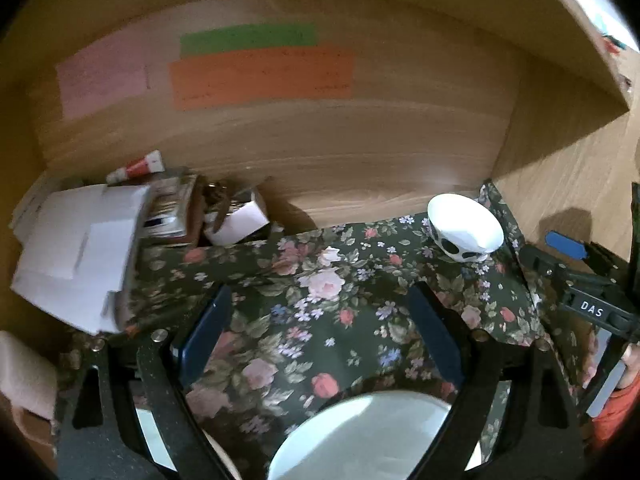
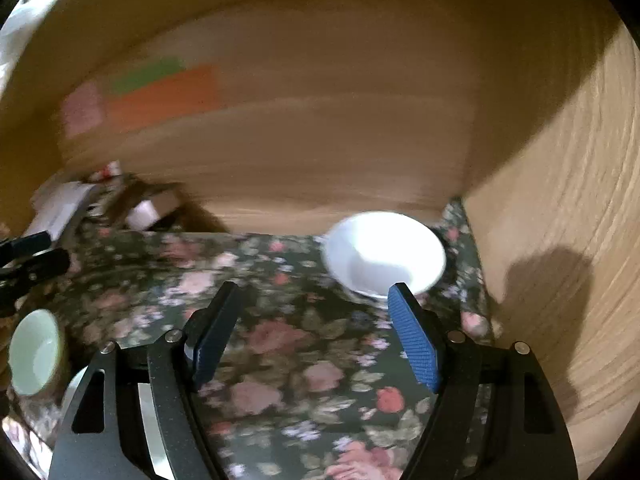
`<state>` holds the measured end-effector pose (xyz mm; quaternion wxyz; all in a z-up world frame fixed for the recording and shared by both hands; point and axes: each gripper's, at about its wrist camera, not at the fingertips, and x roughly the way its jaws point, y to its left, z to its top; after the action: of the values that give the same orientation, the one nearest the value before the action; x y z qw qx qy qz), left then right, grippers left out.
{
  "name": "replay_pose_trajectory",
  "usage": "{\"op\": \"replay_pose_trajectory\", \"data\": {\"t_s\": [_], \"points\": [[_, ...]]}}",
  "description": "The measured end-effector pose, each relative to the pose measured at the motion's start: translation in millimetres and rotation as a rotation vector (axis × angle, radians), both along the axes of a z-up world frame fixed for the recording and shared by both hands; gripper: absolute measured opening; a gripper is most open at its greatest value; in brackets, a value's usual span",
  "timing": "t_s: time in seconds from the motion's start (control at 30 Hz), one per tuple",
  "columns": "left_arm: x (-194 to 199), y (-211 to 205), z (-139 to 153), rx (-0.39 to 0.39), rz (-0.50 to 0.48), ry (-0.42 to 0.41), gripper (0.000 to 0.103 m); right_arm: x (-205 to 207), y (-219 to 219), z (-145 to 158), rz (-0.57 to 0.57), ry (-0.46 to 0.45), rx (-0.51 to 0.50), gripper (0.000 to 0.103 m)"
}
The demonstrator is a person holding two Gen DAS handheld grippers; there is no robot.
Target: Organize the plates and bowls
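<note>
Surface: floral tablecloth (image 1: 320, 288) inside a wooden alcove (image 1: 360, 148).
Left gripper (image 1: 320, 320): spread, nothing between its fingers.
Right gripper (image 2: 316, 332): spread, empty.
White bowl (image 2: 384, 256): far right corner.
Plate (image 1: 360, 436): near edge.

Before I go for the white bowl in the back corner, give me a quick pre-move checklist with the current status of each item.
1. Right gripper open and empty: ok, only tablecloth shows between the fingers.
2. Left gripper open and empty: ok, nothing between the fingers.
3. Bowl upright and free: ok, it stands alone on the tablecloth, mouth up.
4. Path from right gripper to bowl: ok, only cloth lies between them.
5. Room around the bowl: not ok, it sits close to the back panel and the side wall.
6. Plate below the left gripper out of the way: cannot tell, the gripper body hides much of it.
</note>
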<state>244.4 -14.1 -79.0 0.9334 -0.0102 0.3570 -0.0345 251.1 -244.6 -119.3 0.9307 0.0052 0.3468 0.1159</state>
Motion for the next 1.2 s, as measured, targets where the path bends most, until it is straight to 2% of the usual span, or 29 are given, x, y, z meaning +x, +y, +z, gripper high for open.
{"op": "replay_pose_trajectory", "data": {"t_s": [0.4, 0.63, 0.97, 1.13, 1.2], "points": [[65.3, -18.0, -42.6, 0.051, -0.009, 0.092, 0.09, 64.9, -39.4, -60.1, -0.166, 0.149, -0.022, 0.072], [84.7, -23.1, -58.9, 0.057, -0.026, 0.117, 0.09, 93.4, -51.8, -80.8, -0.203, 0.228, 0.011, 0.056], [92.0, -26.4, -68.4, 0.052, -0.058, 0.118, 0.09, 113.5, -56.2, -97.2, -0.196, 0.302, 0.073, 0.052], [92.7, -24.7, -71.3, 0.044, -0.052, 0.123, 0.09, 109.5, -49.2, -94.3, -0.139, 0.311, 0.043, 0.032], [94.4, -24.2, -72.6, 0.044, -0.047, 0.128, 0.09, 106.7, -40.9, -92.7, -0.109, 0.308, 0.019, 0.029]]}}
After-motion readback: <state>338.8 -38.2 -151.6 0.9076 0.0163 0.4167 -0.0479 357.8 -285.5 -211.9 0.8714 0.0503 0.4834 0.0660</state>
